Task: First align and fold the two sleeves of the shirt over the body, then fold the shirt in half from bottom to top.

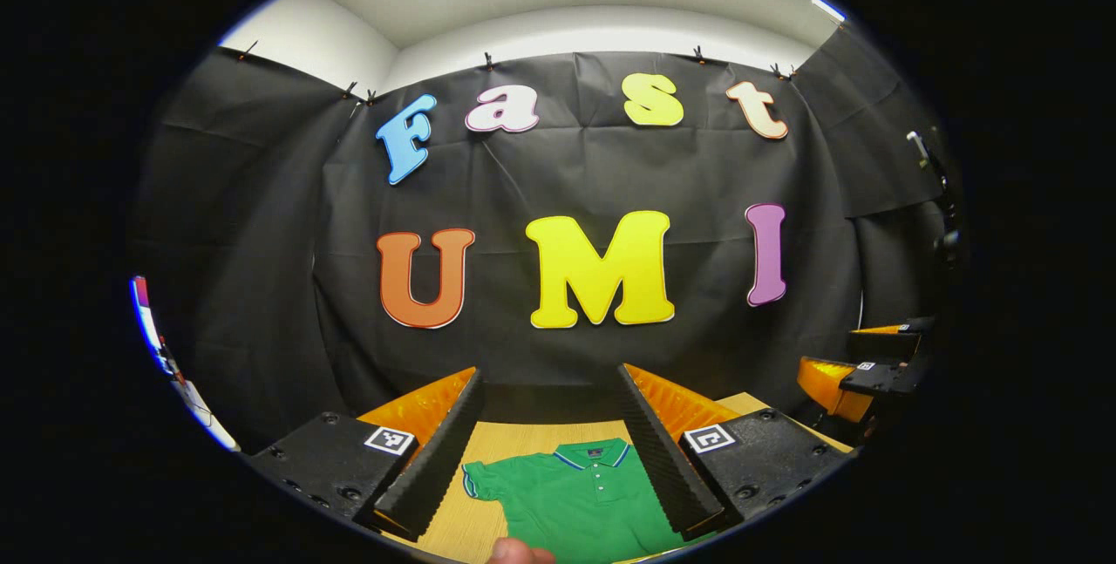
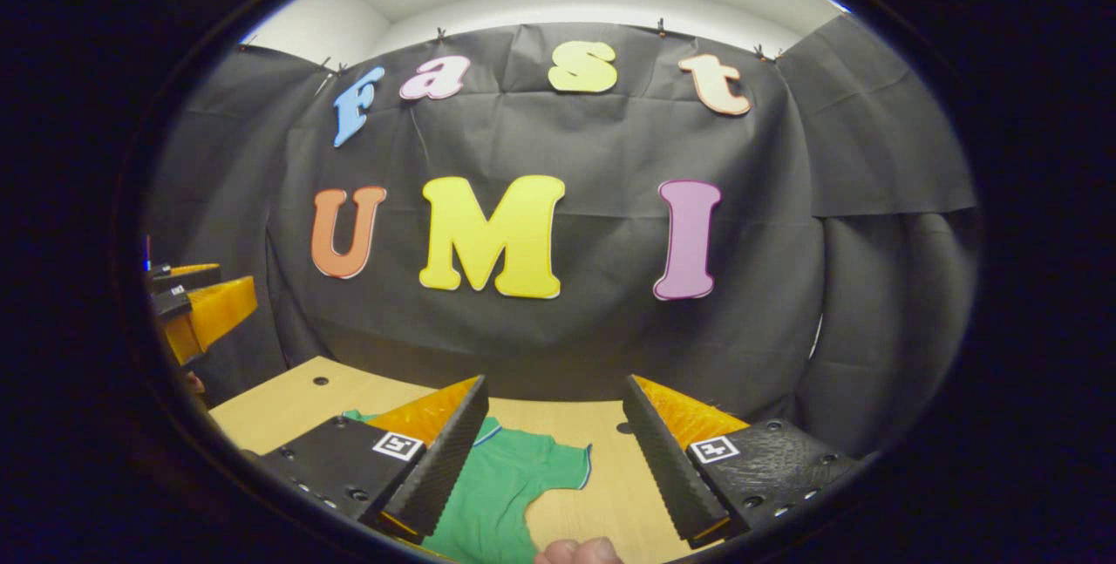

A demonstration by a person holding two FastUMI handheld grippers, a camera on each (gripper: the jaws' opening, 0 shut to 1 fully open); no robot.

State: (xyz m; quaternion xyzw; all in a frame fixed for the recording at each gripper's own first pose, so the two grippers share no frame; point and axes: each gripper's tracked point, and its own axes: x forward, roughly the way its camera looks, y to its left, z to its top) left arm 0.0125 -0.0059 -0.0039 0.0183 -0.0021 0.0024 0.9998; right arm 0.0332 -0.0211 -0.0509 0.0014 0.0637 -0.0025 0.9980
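A green polo shirt (image 1: 582, 503) lies flat on the wooden table (image 1: 532, 437), front up, collar toward the far wall. In the left gripper view my left gripper (image 1: 549, 370) hovers open above it, and the collar, placket and one short sleeve show between the fingers. In the right gripper view my right gripper (image 2: 555, 381) is open over the shirt's (image 2: 501, 485) other short sleeve, which spreads out on the table (image 2: 288, 403). Neither gripper holds cloth. The lower part of the shirt is hidden below both views.
The right gripper (image 1: 872, 372) hangs in the air at the right edge of the left gripper view. The left gripper (image 2: 196, 307) shows at the left edge of the right gripper view. A fingertip (image 1: 519, 553) and a thumb (image 2: 580, 552) show at the bottom. The black wall stands behind the table.
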